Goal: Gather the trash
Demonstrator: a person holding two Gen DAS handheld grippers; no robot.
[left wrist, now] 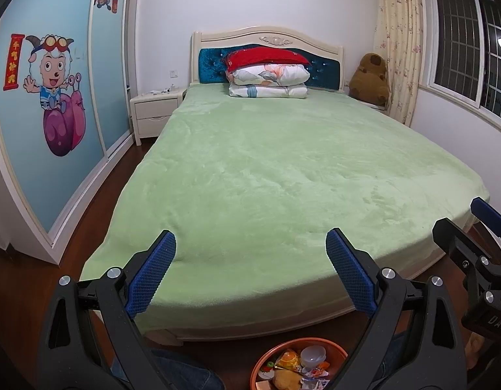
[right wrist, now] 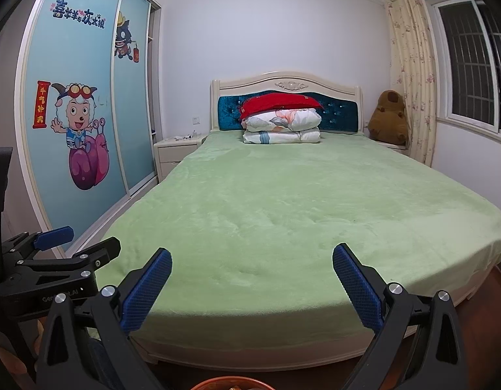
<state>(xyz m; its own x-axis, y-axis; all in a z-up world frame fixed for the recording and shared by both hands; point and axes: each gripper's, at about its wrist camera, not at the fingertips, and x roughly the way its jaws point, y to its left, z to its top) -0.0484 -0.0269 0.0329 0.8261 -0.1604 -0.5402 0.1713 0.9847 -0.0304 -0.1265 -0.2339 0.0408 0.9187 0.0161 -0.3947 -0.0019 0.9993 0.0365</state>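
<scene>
An orange round bin (left wrist: 260,362) stands on the wooden floor at the foot of the bed, holding wrappers, a clear plastic cup (left wrist: 312,356) and other trash (left wrist: 288,375). Its rim shows at the bottom of the right wrist view (right wrist: 232,383). My left gripper (left wrist: 250,253) is open and empty above the bin, facing the bed. My right gripper (right wrist: 252,269) is open and empty beside it. The right gripper shows at the right edge of the left wrist view (left wrist: 471,247); the left gripper shows at the left of the right wrist view (right wrist: 74,243).
A bed with a green blanket (left wrist: 276,175) fills the view, with folded quilts and a red pillow (left wrist: 266,58) at the headboard. A cartoon wardrobe (left wrist: 52,104) stands left, a nightstand (left wrist: 154,110) beside it. A brown plush toy (left wrist: 369,78), curtain and window are at right.
</scene>
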